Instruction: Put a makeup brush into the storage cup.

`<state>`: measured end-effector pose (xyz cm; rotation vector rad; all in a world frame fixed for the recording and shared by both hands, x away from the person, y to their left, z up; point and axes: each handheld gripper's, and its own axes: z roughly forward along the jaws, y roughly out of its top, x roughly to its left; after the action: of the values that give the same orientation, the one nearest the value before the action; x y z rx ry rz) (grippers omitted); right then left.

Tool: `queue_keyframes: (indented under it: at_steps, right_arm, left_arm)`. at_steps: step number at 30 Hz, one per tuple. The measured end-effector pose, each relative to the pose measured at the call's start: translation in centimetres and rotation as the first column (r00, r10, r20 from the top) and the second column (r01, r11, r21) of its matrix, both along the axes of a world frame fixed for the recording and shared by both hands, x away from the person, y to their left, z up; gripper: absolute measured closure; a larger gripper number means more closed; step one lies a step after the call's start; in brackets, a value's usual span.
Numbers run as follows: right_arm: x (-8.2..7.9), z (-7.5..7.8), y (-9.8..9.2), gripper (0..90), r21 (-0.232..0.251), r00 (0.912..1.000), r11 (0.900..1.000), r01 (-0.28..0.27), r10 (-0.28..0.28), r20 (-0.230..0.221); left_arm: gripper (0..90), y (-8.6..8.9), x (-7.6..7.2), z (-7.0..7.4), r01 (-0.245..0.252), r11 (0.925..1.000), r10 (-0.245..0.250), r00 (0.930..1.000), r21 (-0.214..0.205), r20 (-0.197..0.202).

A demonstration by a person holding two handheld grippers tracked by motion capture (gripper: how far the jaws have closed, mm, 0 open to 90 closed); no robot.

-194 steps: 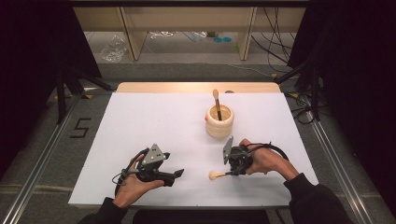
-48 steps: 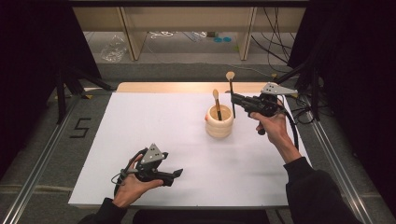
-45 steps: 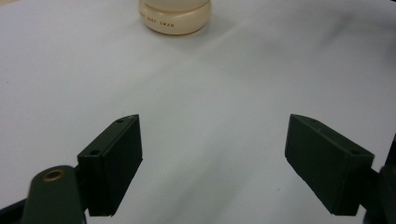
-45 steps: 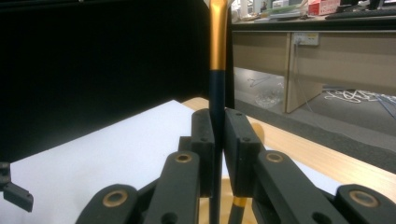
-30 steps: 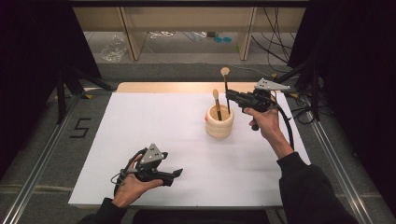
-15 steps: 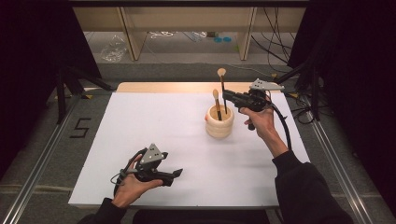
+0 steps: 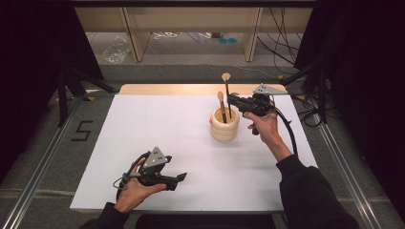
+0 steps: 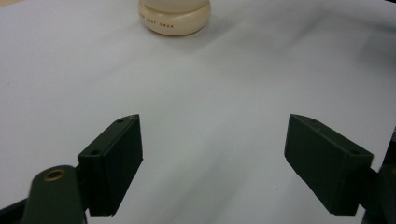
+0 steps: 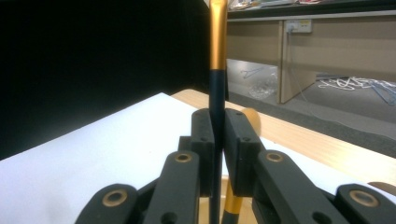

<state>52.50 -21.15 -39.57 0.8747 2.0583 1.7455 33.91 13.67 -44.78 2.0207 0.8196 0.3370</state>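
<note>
My right gripper (image 7: 232, 101) is clamped on a brush (image 7: 227, 95): in the right gripper view the two jaws press flat against its dark handle (image 9: 216, 135), which stands upright between them, a gold band above the grip. From above, the brush's pale head sits at the top and its lower end reaches down into the cup (image 7: 224, 126). A second brush (image 7: 221, 106) leans inside that cup, its gold band just showing below my jaws in the right gripper view (image 9: 232, 205). My right hand (image 7: 260, 125) holds the gripper level above the cup's right side, forearm stretched across the white sheet (image 7: 157, 124) from the lower right, cable looping back along the wrist.

My left gripper (image 7: 177, 180) rests low near the front edge of the sheet, well apart from the cup, the hand (image 7: 133, 188) wrapped round it and pointing right. Its jaws stand wide apart with bare sheet between them (image 8: 212, 158).

The left gripper view catches the cup's base (image 8: 174, 17), with small lettering on it that the high view is too coarse to show. The right gripper view takes in shelving and loose cables beyond the table.
</note>
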Motion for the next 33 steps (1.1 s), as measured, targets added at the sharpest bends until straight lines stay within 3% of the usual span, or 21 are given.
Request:
queue_keyframes:
  at_steps: [2, 6, 15, 17, 18, 19, 23, 24, 27, 28, 29, 30, 31, 32, 33]
  right_arm:
    - [0.2, -0.2, -0.1, 83.2, 0.004, 0.9999, 1.0, 0.004, -0.004, 0.016]
    - [0.1, -0.4, -0.3, 83.2, 0.005, 0.9998, 0.9999, 0.012, -0.012, -0.018]
    - [0.1, -0.8, -0.2, 83.2, -0.007, 0.9996, 0.9999, 0.014, -0.014, -0.026]
    - [0.2, -1.0, -0.1, 83.2, 0.004, 0.9997, 1.0, 0.008, -0.008, -0.025]
    - [0.3, -1.1, -0.1, 83.2, -0.002, 0.9999, 0.9999, 0.01, -0.01, 0.004]
    - [0.2, -1.1, 0.0, 83.2, -0.005, 0.9997, 0.9999, 0.01, -0.01, -0.023]
    - [0.2, -1.4, 0.3, 83.2, -0.005, 1.0, 1.0, 0.006, -0.006, -0.005]
    - [0.0, -1.4, 0.3, 83.2, -0.014, 0.9992, 0.9999, 0.003, -0.003, -0.039]
    - [0.2, -1.7, 0.5, 83.2, -0.014, 1.0, 0.9999, 0.003, -0.003, -0.008]
    - [0.0, -1.7, 0.5, 83.2, -0.01, 0.9993, 0.9999, -0.001, 0.0, -0.038]
    - [0.1, -1.7, 0.5, 83.2, -0.011, 0.9994, 0.9999, -0.004, 0.004, -0.035]
    - [0.3, -1.9, 0.6, 83.1, 0.001, 1.0, 1.0, 0.0, 0.0, -0.001]
    - [0.3, -1.9, 0.6, 83.1, 0.001, 1.0, 1.0, 0.0, 0.0, -0.001]
    - [0.1, -1.8, 0.5, 83.2, -0.006, 0.9991, 1.0, 0.001, -0.001, -0.042]
    - [0.1, -1.9, 0.4, 83.2, -0.006, 0.9992, 0.9999, 0.01, -0.01, -0.038]
  left_arm:
    - [19.2, -0.1, 0.0, 0.0, -0.003, 1.0, 0.003, 1.0, -0.002, -0.004]
    - [19.2, -0.1, 0.0, 0.0, -0.003, 1.0, 0.003, 1.0, -0.001, -0.004]
    - [19.2, 0.0, 0.0, 0.0, -0.004, 1.0, 0.004, 1.0, 0.0, 0.001]
    - [19.2, 0.0, -0.1, 0.0, -0.009, 1.0, 0.009, 1.0, -0.003, -0.002]
    - [19.2, -0.1, 0.0, 0.0, -0.006, 0.9998, 0.006, 1.0, -0.018, -0.003]
    - [19.2, -0.1, -0.1, 0.0, -0.007, 0.9998, 0.007, 1.0, -0.017, -0.002]
    - [19.2, -0.1, -0.1, 0.0, -0.006, 0.9999, 0.006, 1.0, -0.014, -0.002]
    - [19.2, 0.0, -0.1, 0.0, -0.005, 0.9999, 0.005, 1.0, -0.012, -0.002]
    - [19.2, 0.0, -0.1, 0.1, -0.004, 1.0, 0.004, 1.0, -0.001, 0.004]
    - [19.2, 0.0, -0.1, 0.1, -0.004, 1.0, 0.004, 1.0, -0.001, 0.004]
    - [19.2, 0.0, -0.1, 0.1, -0.006, 1.0, 0.006, 1.0, -0.002, 0.002]
    - [19.2, 0.0, -0.1, 0.1, -0.006, 1.0, 0.006, 1.0, -0.002, 0.002]
    - [19.2, 0.0, -0.1, 0.1, -0.004, 1.0, 0.004, 1.0, -0.002, 0.002]
    - [19.2, 0.0, -0.1, 0.1, -0.005, 1.0, 0.005, 1.0, -0.002, 0.002]
    - [19.2, 0.0, -0.1, 0.1, -0.006, 1.0, 0.006, 1.0, -0.002, 0.002]
